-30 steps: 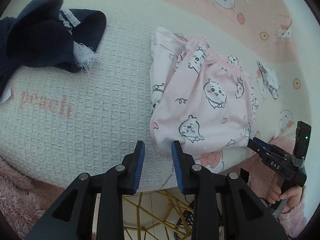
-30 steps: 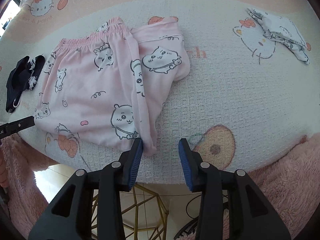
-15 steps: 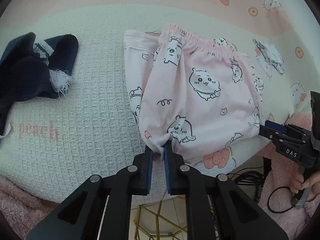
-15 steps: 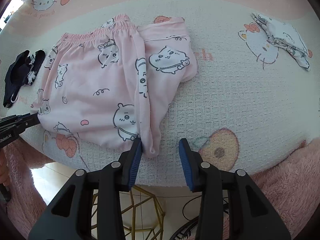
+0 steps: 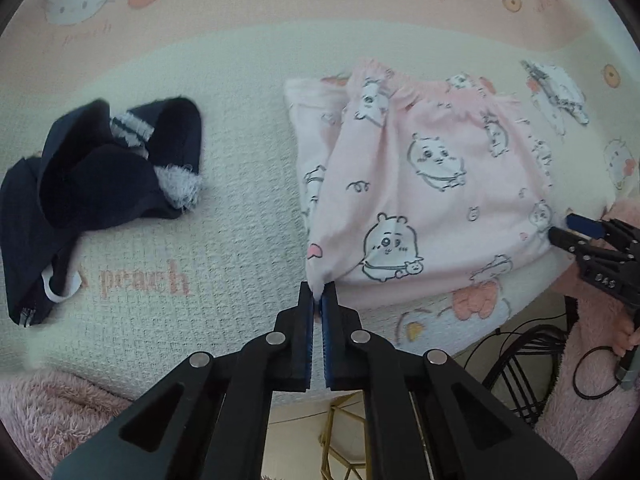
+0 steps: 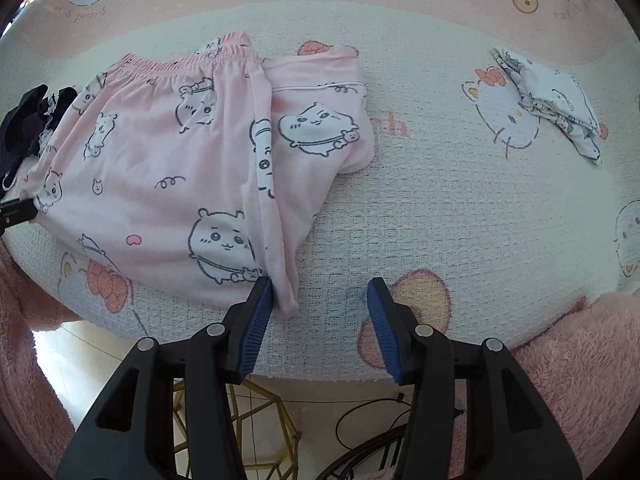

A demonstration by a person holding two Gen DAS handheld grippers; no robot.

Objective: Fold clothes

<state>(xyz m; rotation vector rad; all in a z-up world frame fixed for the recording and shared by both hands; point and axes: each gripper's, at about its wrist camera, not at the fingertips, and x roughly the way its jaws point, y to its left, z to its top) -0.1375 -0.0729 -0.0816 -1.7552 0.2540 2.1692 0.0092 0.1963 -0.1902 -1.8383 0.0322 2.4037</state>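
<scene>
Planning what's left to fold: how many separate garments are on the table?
3: pink pajama pants at the near edge, a dark navy garment left of them, a small folded white printed piece far right. None visibly hidden.

Home: cartoon-cat blanket (image 6: 440,208) over table, pink fluffy sleeves (image 6: 580,360), laundry lying about.

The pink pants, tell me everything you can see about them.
The pink pants look like soft cotton, printed with white cartoon animals, with a gathered elastic waistband at the far edge. They lie folded and mostly flat on the towel, one leg tucked underneath and showing on one side. The left tongs are shut on one near corner; the right tongs stand open around the other, one pad against it.
</scene>
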